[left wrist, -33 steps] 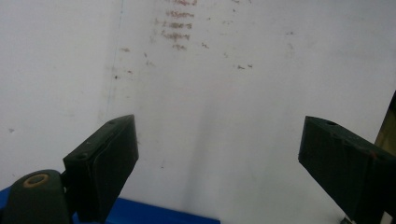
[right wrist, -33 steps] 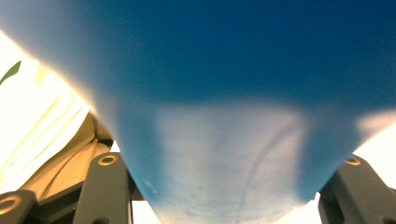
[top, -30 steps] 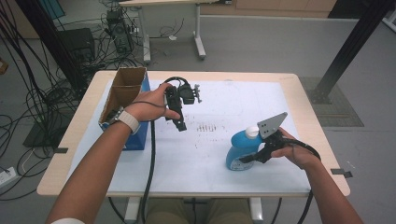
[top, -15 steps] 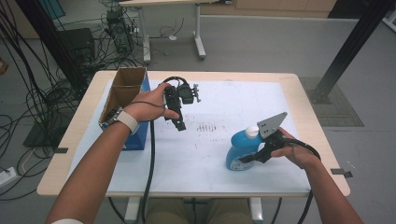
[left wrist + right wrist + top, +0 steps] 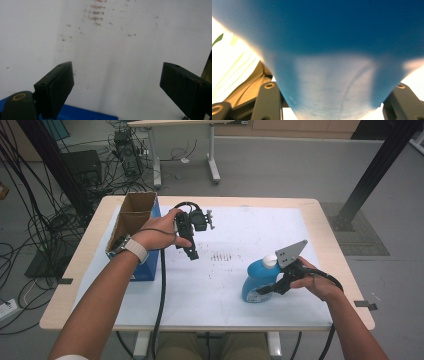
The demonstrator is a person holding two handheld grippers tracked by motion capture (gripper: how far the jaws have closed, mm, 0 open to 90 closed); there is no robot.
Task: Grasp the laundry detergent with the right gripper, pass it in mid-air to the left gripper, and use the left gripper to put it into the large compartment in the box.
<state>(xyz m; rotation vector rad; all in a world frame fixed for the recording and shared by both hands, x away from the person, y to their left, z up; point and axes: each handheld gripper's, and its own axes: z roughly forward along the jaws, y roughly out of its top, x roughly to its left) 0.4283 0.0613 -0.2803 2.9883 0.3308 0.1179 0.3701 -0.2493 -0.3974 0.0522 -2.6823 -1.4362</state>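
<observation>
A blue plastic bottle (image 5: 257, 280) with a white cap stands on the white mat at the front right. My right gripper (image 5: 272, 287) is shut on the bottle's body; in the right gripper view the blue bottle (image 5: 329, 50) sits close up between both jaws. My left gripper (image 5: 190, 251) is held above the mat left of centre, tips pointing down at it. In the left gripper view its jaws stand wide apart with only the white mat (image 5: 120, 55) between them, so the left gripper (image 5: 117, 87) is open.
An open cardboard box (image 5: 132, 217) with a blue lower part stands at the table's left edge, beside my left wrist. Faint ink marks (image 5: 223, 256) dot the mat's middle. A cable hangs from the left gripper over the front edge.
</observation>
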